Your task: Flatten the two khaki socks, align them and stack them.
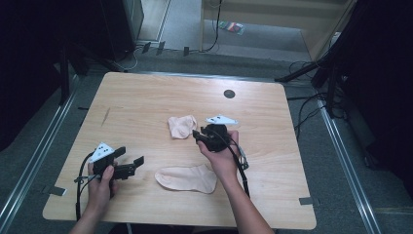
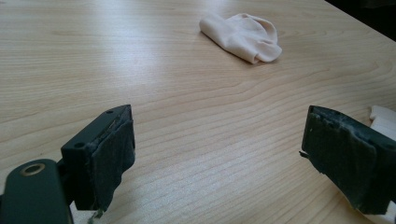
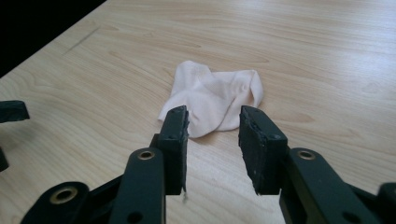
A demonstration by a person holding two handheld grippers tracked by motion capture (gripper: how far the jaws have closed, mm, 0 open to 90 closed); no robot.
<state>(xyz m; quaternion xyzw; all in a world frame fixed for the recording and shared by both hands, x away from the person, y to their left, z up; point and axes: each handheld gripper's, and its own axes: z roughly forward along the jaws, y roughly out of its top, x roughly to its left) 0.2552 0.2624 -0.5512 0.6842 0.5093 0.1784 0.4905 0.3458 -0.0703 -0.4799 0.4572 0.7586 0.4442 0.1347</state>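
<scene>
Overhead and gripper views of a light wooden table [image 1: 146, 97] with rounded corners and a visible straight grain, bearing two pale peach fabric socks. One sock, the crumpled sock [image 1: 182, 126], lies bunched into a soft, folded lump near the table's centre; the flat sock [image 1: 186, 178] lies spread out nearer the person's edge, its foot outline plain to see. Two hand-held grippers are present, each black with two jaws faced in dark, rough padding. The left gripper [image 1: 132, 156], held in the left hand [image 1: 101, 187] at the table's near left, has its jaws spread wide with nothing between them; in the left gripper view its jaws frame bare wood, the crumpled sock lying well beyond them. The right gripper [image 1: 197, 135], held in the right hand [image 1: 220, 158], points at the crumpled sock from just beside it; in the right gripper view its jaws stand partly parted and empty, the sock just past their tips. A small dark round disc [image 1: 229, 93] sits in the table's far side.
</scene>
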